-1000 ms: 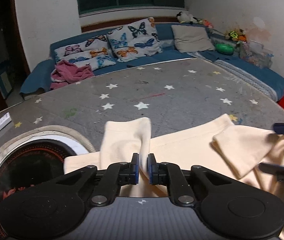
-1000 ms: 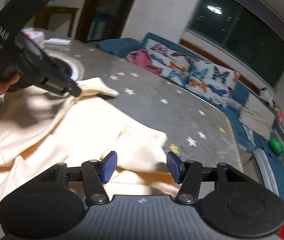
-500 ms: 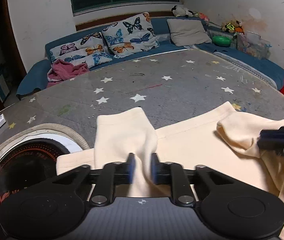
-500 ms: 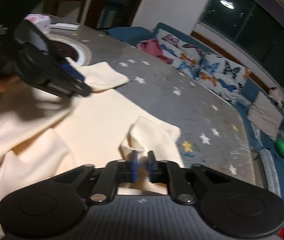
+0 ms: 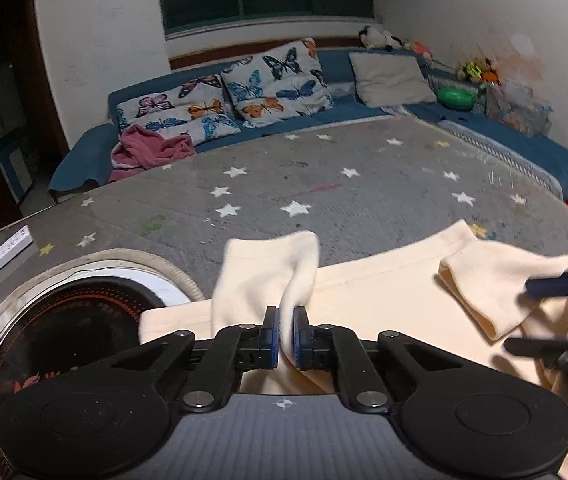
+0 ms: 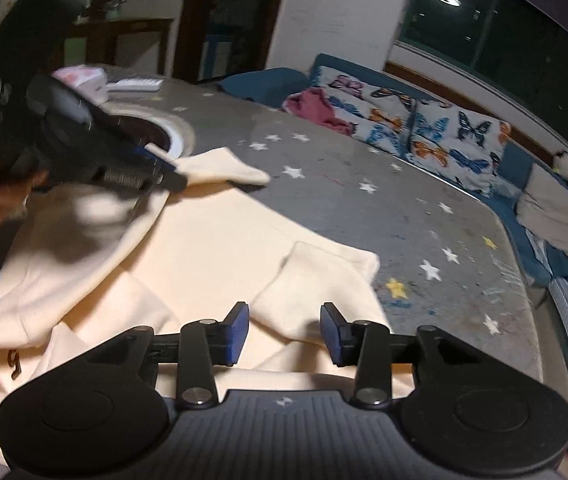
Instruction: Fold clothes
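A cream sweatshirt (image 6: pixel 212 256) lies spread across my star-patterned bench (image 5: pixel 323 184). My left gripper (image 5: pixel 282 334) has its jaws clamped on one sleeve cuff (image 5: pixel 268 268); my right gripper (image 6: pixel 285 332) hangs over the other cuff (image 6: pixel 323 280), jaws wide apart, holding nothing.

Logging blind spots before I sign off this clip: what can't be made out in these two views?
- Left wrist view: the right gripper is blurred and cut by the right edge; its state shows only in the right view.
- Right wrist view: the dark print on the cream fabric garment is too small to read.
- Right wrist view: the left gripper is blurred.
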`<state>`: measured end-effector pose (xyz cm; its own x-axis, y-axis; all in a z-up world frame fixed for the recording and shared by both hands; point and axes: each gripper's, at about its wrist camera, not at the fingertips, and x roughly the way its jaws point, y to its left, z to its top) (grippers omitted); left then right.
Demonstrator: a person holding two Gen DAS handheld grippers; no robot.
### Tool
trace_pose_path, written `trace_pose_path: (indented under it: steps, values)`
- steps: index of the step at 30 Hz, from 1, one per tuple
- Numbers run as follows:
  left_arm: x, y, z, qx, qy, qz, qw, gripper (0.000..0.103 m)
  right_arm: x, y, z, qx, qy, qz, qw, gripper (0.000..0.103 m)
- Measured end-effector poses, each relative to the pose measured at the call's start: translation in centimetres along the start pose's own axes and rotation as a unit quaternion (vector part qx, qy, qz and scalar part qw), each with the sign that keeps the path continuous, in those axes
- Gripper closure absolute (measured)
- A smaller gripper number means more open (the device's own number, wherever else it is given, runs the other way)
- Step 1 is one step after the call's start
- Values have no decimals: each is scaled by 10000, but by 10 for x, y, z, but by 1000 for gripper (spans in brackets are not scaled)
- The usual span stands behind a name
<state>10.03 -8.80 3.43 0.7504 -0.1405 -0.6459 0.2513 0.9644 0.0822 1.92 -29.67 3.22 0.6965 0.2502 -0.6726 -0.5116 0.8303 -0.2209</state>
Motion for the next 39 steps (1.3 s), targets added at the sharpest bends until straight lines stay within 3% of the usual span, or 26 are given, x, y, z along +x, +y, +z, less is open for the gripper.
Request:
trace_pose_path:
  steps: [5,6,11,19,27,33,39]
  values:
    - [-30,19,-3,-163,-287,19,9995,96,12,1,0,80,91,-75,9999,67]
    - [-37,24,-5,-209,-352,19,9992,96,12,-1,1,152,105,-89,9998,76]
    - [-72,49,-18,-503,-546,161,9971,96,0,-9,2,296,-32,-301,9991,96]
    - [-125,88,-51,-1040,-732,493,9907,96,-36,-32,1,570,-394,-916,9934,98]
    - [-169,120,-91,-1516,-696,814,9826,96,-82,-84,-16,1114,-498,-1784,9764,98]
    - [-186,139,-124,-1812,-481,1037,9768,96,-99,-111,-48,1507,-267,-2318,9606,98]
    - [-185,149,-144,-1991,-169,1088,9738,96,-92,-127,-85,1874,248,-2645,9457,99]
